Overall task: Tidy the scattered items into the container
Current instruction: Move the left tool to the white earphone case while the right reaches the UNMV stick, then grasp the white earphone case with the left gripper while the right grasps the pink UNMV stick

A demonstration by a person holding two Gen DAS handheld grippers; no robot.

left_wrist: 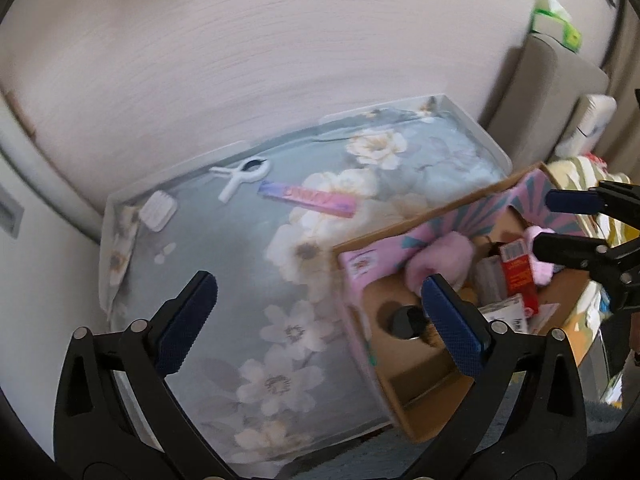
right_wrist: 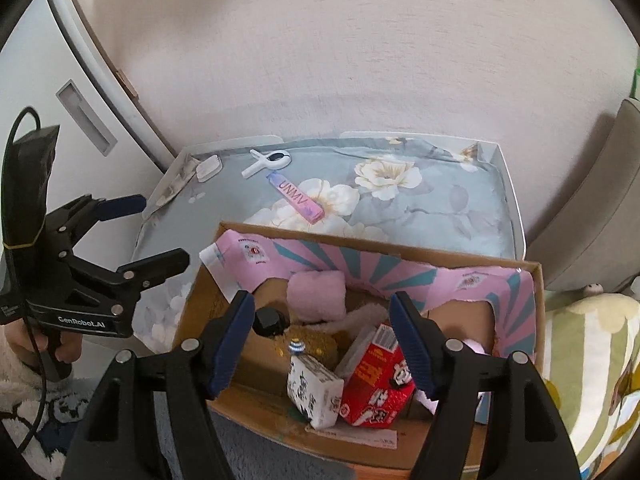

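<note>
Jaws on my left gripper (left_wrist: 318, 312) stand spread wide, nothing between the ribbed blue pads. My right gripper (right_wrist: 322, 340) hangs half open and empty above the cardboard box (right_wrist: 538, 320), which holds a red carton (right_wrist: 376, 384), a fluffy pink roll (right_wrist: 318, 294) and a black faceted cap (right_wrist: 270, 320). Beyond, on glossy floral cloth (right_wrist: 460, 204), lie a white plastic clip (right_wrist: 266, 162) and a flat pink packet (right_wrist: 296, 196).

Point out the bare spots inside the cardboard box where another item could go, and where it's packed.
Inside the cardboard box, bare floor shows at the near left corner, in front of the black cap. The middle is crowded: pink fluffy roll, white patterned carton and red carton sit close together.
</note>
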